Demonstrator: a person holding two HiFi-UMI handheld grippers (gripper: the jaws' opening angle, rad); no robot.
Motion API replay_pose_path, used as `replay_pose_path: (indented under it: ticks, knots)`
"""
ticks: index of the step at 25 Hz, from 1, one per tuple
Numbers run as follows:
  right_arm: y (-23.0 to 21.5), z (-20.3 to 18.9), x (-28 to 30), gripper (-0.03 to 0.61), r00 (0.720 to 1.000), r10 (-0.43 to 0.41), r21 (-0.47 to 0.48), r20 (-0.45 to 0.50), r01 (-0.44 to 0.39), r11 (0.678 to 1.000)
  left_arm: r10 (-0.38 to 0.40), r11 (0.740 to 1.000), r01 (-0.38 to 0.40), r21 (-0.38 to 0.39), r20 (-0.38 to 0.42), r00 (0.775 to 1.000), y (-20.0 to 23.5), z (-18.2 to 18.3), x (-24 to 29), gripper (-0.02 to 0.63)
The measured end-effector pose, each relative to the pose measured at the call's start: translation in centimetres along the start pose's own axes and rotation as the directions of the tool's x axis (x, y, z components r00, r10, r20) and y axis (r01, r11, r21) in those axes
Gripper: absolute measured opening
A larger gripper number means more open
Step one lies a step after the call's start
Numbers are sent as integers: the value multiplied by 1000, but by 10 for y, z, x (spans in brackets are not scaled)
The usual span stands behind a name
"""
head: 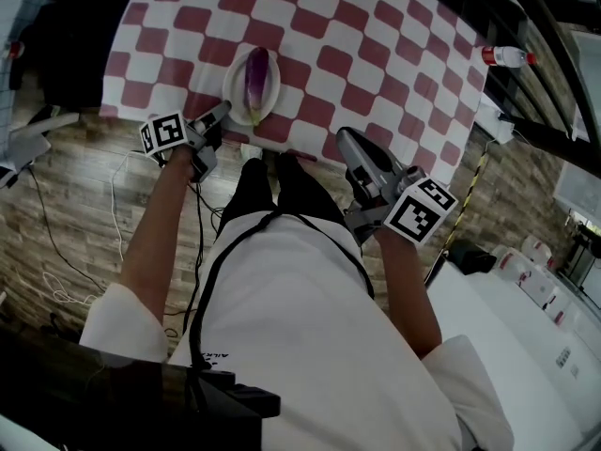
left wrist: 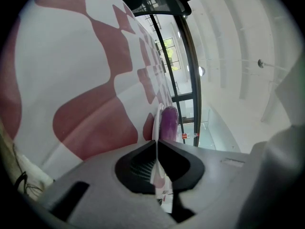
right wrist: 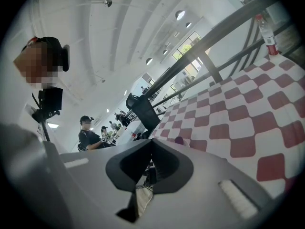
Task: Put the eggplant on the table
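A purple eggplant [head: 256, 76] lies on a white plate [head: 232, 81] at the near edge of the table, which has a red-and-white checked cloth [head: 376, 54]. My left gripper [head: 222, 111] is shut on the plate's near rim. In the left gripper view the thin rim [left wrist: 157, 123] runs edge-on between the closed tips of the left gripper [left wrist: 156, 141], and the eggplant [left wrist: 169, 122] shows just behind. My right gripper [head: 346, 137] hovers at the table's near edge, right of the plate. It is shut and empty, and the right gripper [right wrist: 151, 140] shows its tips meeting.
A plastic bottle with a red cap [head: 505, 56] stands at the table's far right edge. Cables [head: 113, 205] trail over the wooden floor on the left. White boxes [head: 540, 285] sit at the right. Several people [right wrist: 90, 133] are at tables far behind.
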State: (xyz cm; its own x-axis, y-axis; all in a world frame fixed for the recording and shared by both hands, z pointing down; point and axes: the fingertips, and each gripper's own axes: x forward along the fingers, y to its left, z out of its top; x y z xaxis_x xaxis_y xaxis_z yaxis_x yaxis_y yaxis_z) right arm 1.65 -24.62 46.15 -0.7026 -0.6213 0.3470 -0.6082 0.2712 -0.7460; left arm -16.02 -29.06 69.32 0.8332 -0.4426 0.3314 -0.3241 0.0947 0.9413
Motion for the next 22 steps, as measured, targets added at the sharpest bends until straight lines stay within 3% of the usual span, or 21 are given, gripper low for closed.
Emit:
replay_pose_path:
  ticks: [9, 22]
  knots:
    - [9, 10, -13, 6, 999, 8, -20, 46, -7, 1000, 160, 987, -160, 18, -3, 987, 10, 0, 0, 27]
    - [20, 29, -31, 6, 995, 32, -61, 99, -26, 998, 343, 939, -344, 17, 45, 938, 15, -1, -4, 60]
